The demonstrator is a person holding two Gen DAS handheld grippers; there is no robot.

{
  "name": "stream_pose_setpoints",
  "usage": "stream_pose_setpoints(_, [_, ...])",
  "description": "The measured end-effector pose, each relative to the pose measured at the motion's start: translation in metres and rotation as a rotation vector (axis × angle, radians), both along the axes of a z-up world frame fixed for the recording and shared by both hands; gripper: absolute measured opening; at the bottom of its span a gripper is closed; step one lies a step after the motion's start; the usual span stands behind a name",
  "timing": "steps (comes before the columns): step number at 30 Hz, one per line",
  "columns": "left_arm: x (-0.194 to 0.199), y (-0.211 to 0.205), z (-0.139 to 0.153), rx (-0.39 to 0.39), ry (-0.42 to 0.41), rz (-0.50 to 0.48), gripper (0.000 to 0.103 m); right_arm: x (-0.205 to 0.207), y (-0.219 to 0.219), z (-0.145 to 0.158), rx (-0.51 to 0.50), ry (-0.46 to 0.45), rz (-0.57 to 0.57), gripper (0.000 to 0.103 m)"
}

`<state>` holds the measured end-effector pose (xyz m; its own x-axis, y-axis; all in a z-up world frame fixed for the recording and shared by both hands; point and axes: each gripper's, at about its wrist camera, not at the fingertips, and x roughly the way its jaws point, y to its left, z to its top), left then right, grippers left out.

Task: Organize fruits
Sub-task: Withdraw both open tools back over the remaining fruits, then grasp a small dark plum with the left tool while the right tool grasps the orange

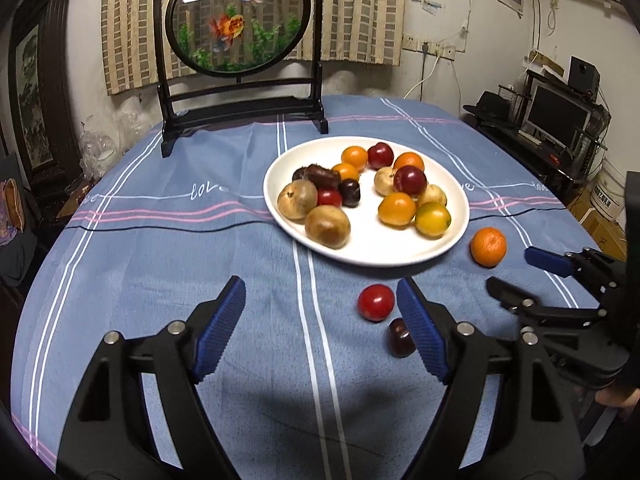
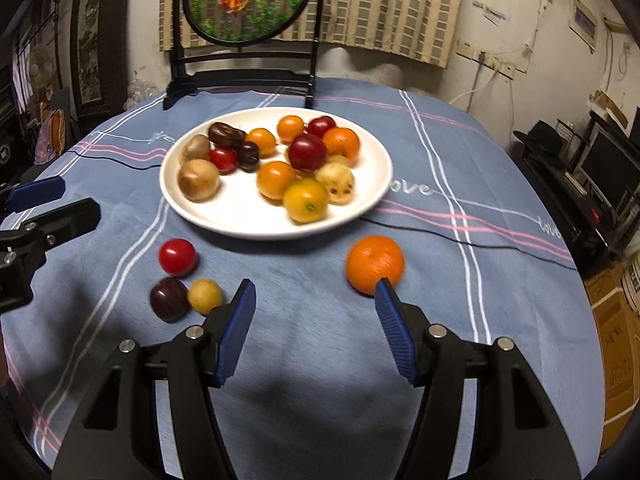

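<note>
Both grippers hang empty, jaws spread: the left gripper (image 1: 320, 332) and the right gripper (image 2: 316, 328). The white plate (image 2: 372, 200) is already heaped; four strays sit on the cloth before it. Likely next is the orange (image 2: 374, 262), just beyond the right fingertips. Straddle it squarely and close gently (round fruit rolls); the red one (image 1: 375, 302) sits nearest the left.

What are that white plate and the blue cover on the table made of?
The white plate looks like glazed ceramic, though it could be plastic: smooth, glossy, with soft reflections on the rim. The blue cover looks like woven cloth, matte and slightly fuzzy, creased, with woven stripes.
</note>
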<state>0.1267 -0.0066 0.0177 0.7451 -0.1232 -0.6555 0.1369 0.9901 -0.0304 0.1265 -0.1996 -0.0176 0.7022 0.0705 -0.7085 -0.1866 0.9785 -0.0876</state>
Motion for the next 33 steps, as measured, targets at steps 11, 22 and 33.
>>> stream_pose_setpoints(11, [0.003, 0.001, -0.028, 0.021, 0.056, -0.009, 0.085, 0.014, -0.035, -0.020, 0.021, 0.073, -0.075, 0.062])
stream_pose_setpoints(22, [0.009, 0.014, -0.043, -0.002, 0.111, -0.013, 0.087, 0.070, -0.034, -0.037, 0.025, 0.162, -0.106, 0.062])
stream_pose_setpoints(33, [0.022, 0.010, -0.047, -0.006, 0.141, -0.030, 0.087, 0.074, -0.038, -0.035, 0.125, 0.147, -0.078, 0.044])
